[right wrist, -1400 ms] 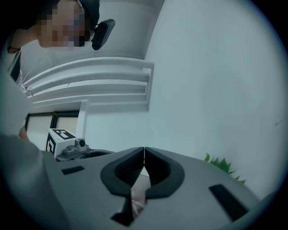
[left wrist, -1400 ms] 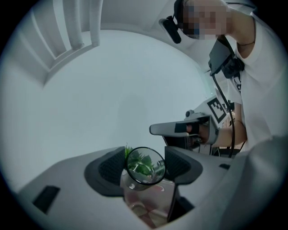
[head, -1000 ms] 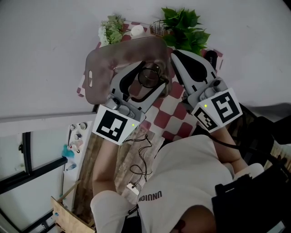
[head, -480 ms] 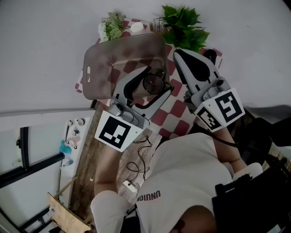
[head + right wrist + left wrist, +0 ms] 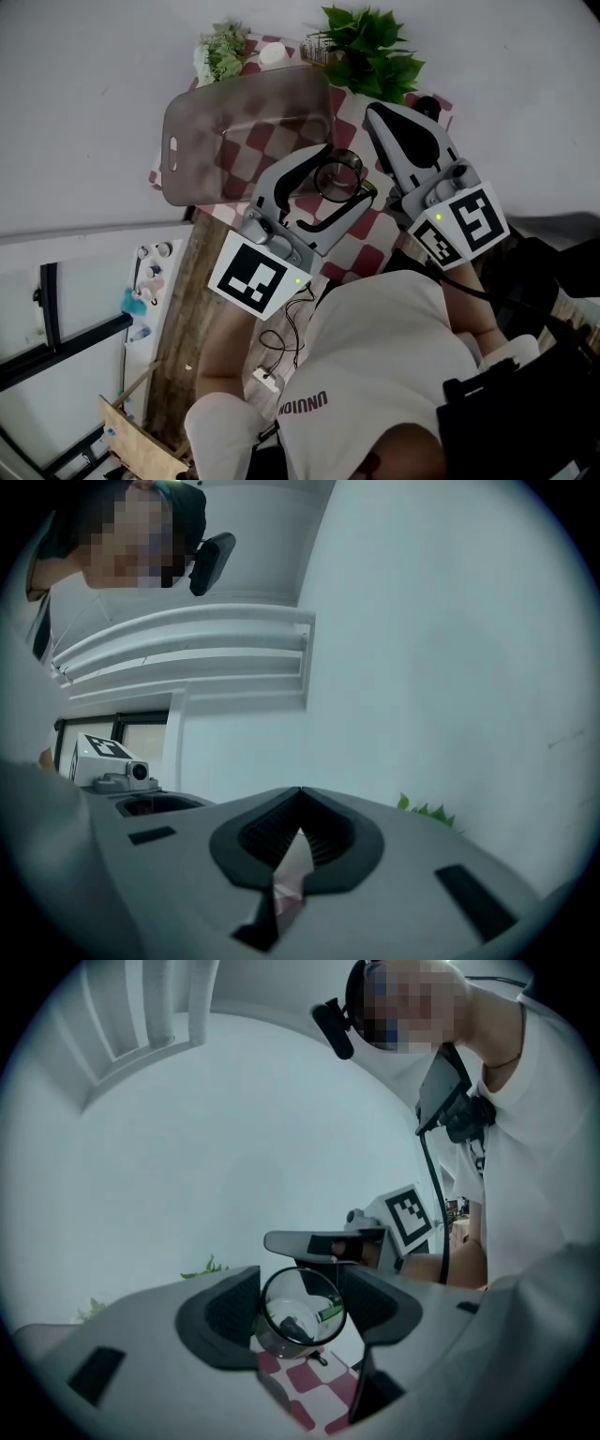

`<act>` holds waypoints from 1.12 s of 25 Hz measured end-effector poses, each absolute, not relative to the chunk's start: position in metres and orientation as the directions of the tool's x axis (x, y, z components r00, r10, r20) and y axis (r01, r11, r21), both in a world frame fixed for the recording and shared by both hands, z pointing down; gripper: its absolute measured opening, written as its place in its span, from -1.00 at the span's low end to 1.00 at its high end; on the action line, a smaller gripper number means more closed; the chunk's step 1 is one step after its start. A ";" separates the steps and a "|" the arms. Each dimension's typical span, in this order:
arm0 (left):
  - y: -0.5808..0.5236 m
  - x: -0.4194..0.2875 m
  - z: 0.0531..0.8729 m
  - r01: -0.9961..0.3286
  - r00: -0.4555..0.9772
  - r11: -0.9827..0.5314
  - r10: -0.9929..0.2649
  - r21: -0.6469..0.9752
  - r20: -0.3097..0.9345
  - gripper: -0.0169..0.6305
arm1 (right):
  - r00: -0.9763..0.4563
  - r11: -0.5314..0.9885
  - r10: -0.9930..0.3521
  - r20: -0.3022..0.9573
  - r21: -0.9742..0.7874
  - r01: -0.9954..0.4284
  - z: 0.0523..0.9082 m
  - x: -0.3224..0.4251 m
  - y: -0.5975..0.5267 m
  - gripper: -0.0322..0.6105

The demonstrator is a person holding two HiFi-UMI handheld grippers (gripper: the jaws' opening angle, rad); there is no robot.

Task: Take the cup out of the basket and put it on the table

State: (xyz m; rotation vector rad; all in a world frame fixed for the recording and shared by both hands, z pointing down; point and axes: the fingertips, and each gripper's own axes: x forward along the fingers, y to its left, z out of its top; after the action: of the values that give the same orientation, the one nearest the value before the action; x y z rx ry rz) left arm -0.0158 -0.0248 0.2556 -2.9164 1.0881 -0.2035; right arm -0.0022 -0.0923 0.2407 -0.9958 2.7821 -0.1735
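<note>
**A:** Where is the cup?

**B:** The clear cup is clamped between the left tongs. It is outside the brown basket, just to the right of it, over the checked desk. I cannot tell whether it touches the desk.

**A:** And the right tongs?

**B:** The right tongs are pressed together with nothing between them, near the cup on its right. A leafy plant stands at the far edge.

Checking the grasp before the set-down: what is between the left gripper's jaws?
A clear glass cup, clamped between the jaws of the left gripper. The left gripper view shows it, with the checked cloth beneath.
</note>
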 end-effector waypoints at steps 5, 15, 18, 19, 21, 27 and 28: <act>-0.025 0.003 0.265 -0.620 0.773 -0.782 -0.622 -0.054 0.128 -0.06 | -0.746 0.754 -0.655 -0.125 -0.180 -0.632 0.247 0.014 -0.097 -0.85; -0.023 0.032 0.288 -0.559 0.808 -0.827 -0.559 -0.057 0.188 -0.06 | -0.719 0.720 -0.689 -0.086 -0.191 -0.667 0.263 0.042 -0.103 -0.85; -0.022 0.038 0.292 -0.551 0.814 -0.834 -0.548 -0.042 0.194 -0.06 | -0.715 0.714 -0.695 -0.079 -0.195 -0.672 0.265 0.046 -0.105 -0.85; -0.022 0.041 0.295 -0.547 0.816 -0.836 -0.543 -0.039 0.198 -0.06 | -0.714 0.713 -0.696 -0.078 -0.196 -0.673 0.266 0.047 -0.105 -0.85; -0.022 0.045 0.298 -0.543 0.819 -0.839 -0.536 -0.028 0.203 -0.06 | -0.713 0.711 -0.698 -0.074 -0.196 -0.675 0.268 0.050 -0.107 -0.85; -0.021 0.057 0.313 -0.541 0.826 -0.840 -0.520 0.043 0.220 -0.06 | -0.710 0.701 -0.703 -0.035 -0.198 -0.685 0.282 0.062 -0.108 -0.85; -0.020 0.059 0.316 -0.540 0.826 -0.839 -0.516 0.058 0.226 -0.06 | -0.709 0.699 -0.704 -0.027 -0.199 -0.687 0.285 0.064 -0.108 -0.85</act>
State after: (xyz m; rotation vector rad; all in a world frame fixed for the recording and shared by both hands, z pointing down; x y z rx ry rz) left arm 0.0585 -0.0204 0.3160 -3.1162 0.9052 -0.3310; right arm 0.0639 -0.1076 0.2845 -1.1504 2.8015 -0.2655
